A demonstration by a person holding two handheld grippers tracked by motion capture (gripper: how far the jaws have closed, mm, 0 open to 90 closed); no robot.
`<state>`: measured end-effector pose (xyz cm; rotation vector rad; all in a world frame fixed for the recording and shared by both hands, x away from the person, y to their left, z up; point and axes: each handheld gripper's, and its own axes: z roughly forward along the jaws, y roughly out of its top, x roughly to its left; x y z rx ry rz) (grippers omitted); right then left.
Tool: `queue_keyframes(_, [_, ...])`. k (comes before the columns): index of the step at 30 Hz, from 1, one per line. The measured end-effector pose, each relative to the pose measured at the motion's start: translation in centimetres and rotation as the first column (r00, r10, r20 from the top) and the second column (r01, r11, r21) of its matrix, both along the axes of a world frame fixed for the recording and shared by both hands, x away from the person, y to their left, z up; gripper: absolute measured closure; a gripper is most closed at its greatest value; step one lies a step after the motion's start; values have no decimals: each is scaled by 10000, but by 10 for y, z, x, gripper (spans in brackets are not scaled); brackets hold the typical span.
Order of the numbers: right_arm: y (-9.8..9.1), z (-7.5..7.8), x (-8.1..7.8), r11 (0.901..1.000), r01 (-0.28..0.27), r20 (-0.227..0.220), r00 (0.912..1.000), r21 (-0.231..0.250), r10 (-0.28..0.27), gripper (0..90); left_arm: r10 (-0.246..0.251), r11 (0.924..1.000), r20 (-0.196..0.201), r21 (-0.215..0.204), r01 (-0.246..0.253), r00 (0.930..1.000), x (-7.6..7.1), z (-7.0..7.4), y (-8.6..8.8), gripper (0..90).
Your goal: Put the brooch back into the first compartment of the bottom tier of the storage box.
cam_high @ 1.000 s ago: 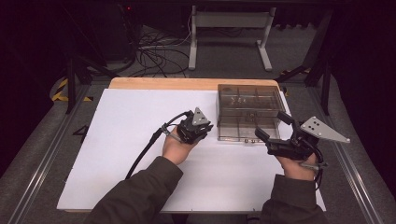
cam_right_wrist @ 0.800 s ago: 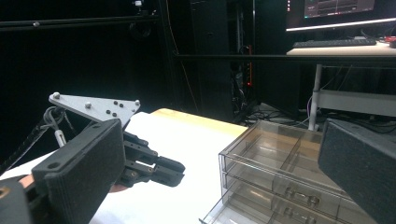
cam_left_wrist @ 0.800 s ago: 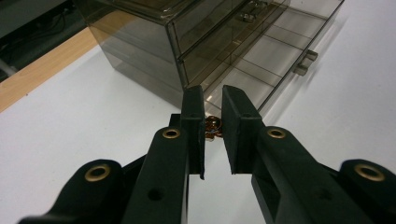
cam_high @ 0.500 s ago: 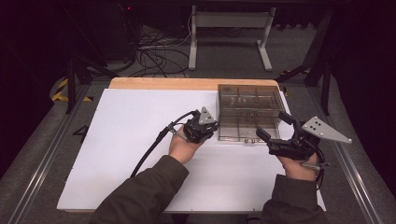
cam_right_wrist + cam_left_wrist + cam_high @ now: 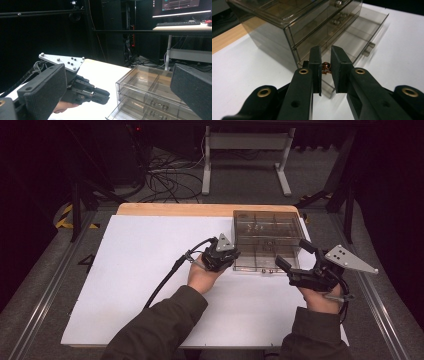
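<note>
With the left gripper (image 5: 326,71) pinching a small amber object (image 5: 325,68) over the open bottom drawer (image 5: 362,37) of the clear organizer (image 5: 266,240) near the table's far right corner, and the right gripper (image 5: 295,257) open just beside it, an early release could drop it outside.

The left black two-jaw gripper (image 5: 231,256) points toward 3 o'clock, its jaws nearly together with a narrow gap, a small amber object (image 5: 325,68) between them. The right black two-jaw gripper (image 5: 292,254) points toward 10 o'clock, jaws spread wide.
</note>
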<state>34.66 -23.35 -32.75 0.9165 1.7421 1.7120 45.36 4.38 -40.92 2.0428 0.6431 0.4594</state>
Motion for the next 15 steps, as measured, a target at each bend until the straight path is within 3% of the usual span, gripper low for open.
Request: queue_keyframes(15, [-2, -1, 1, 10000, 30, -51, 10000, 21, -30, 14, 45, 9978, -472, -660, -76, 9989, 12, -15, -9, 795])
